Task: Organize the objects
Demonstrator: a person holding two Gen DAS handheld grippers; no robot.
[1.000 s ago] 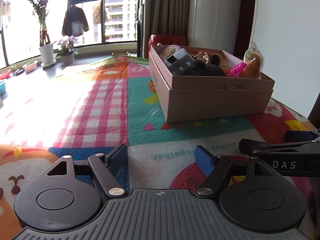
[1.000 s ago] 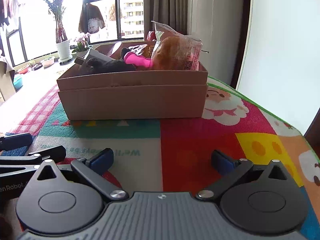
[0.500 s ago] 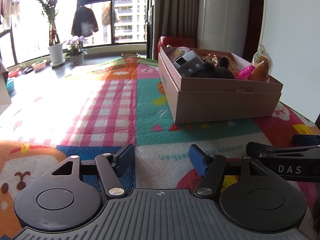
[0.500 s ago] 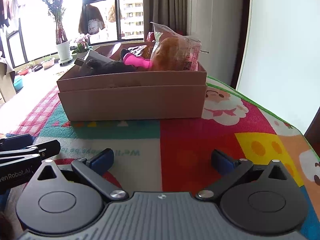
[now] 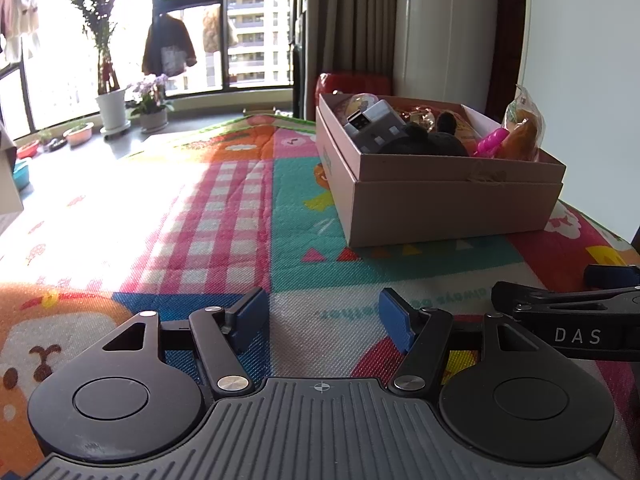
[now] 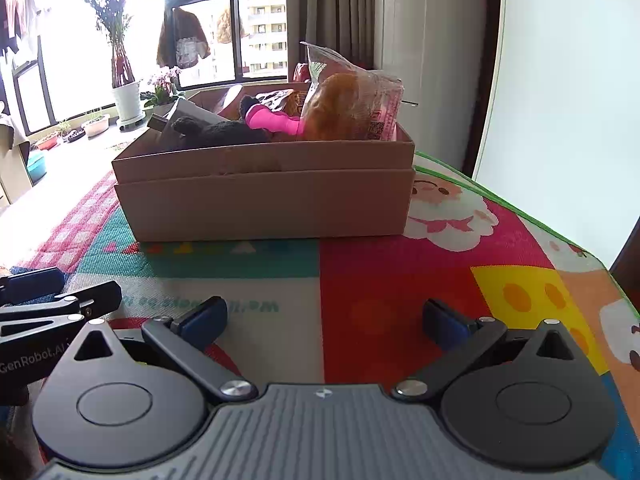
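Left wrist view showed the left gripper (image 5: 322,314) with its jaws apart and nothing between them, only the mat (image 5: 224,208) below. The right gripper (image 6: 326,318) stood with its jaws wide and likewise empty. Both were held low over the mat, side by side, each visible at the edge of the other's view.

The box (image 6: 264,200) sat on the mat ahead of both grippers, well apart from them. It held a grey block (image 5: 374,124), a dark plush (image 5: 434,142), a pink toy (image 6: 272,120) and a bagged bun (image 6: 352,106), the bun at the right end and rising above the rim.

No loose item lay on the visible mat. Judged from this, the sorting step appeared finished or paused. The next move would call for locating any item outside both views before reaching.
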